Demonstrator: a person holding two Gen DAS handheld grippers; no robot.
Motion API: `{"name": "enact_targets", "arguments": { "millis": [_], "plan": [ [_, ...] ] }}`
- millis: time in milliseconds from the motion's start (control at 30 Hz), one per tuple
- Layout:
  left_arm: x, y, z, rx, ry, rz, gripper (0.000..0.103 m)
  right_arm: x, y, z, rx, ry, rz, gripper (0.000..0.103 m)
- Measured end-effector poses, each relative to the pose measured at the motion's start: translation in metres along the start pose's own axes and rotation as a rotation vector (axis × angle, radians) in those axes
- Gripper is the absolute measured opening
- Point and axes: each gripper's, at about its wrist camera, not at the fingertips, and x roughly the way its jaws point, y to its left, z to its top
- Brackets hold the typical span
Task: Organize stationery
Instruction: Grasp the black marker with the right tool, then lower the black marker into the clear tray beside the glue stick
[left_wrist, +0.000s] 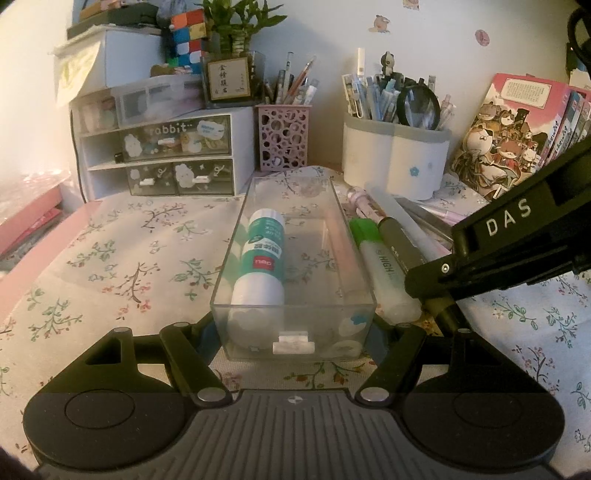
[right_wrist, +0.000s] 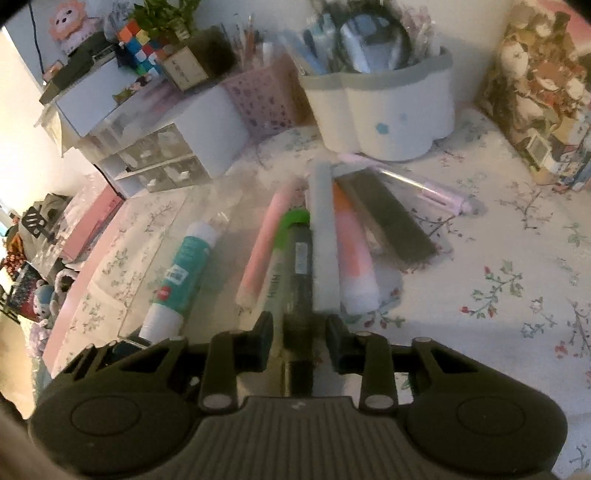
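Two grippers in play. Left gripper (left_wrist: 295, 332) has its jaws closed against the near end of the clear plastic tray (left_wrist: 354, 266), one finger on each side wall, holding it steady on the floral tabletop (left_wrist: 110, 258). One glue stick (left_wrist: 260, 258) already lies inside, along the tray's left wall.

Right gripper (right_wrist: 300, 339) sits over the pile of loose pens just right of the tray. Its jaws are nearly closed around the tail of the dark grey marker (right_wrist: 301, 273); pads look to be at or on the barrel, though blur leaves firm contact uncertain.

Key relation: the marker's long axis runs straight away from the jaws, roughly in line with the gripper, so the grip crosses the barrel near one end. The marker rests on a green highlighter (right_wrist: 286, 232) and beside a grey pen (right_wrist: 325, 243), touching both. It also lies roughly parallel to the tray.

Judgement: right hand is the nearer one; lift, shift left, lower. An end-grip may let the far tip droop.
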Motion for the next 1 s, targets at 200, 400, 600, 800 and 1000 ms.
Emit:
{"name": "enact_targets", "arguments": {
  "millis": [200,400,600,800,1000],
  "plan": [
    [0.0,0.0,0.0,0.0,0.0,0.0,0.073,0.0,-0.001,0.002,0.022,0.011,0.025,0.006],
    [0.0,0.0,0.0,0.0,0.0,0.001,0.073,-0.001,-0.008,-0.001,0.071,0.001,0.048,0.006],
    [0.0,0.0,0.0,-0.001,0.0,0.001,0.073,-0.001,-0.015,-0.003,0.129,-0.008,0.078,0.006],
    [0.0,0.0,0.0,-0.001,0.0,0.001,0.073,-0.006,-0.022,-0.005,0.184,-0.025,0.11,0.005],
    [0.0,0.0,0.0,-0.001,0.0,0.001,0.073,-0.009,-0.04,-0.005,0.33,-0.025,0.243,0.005]
  ]
}}
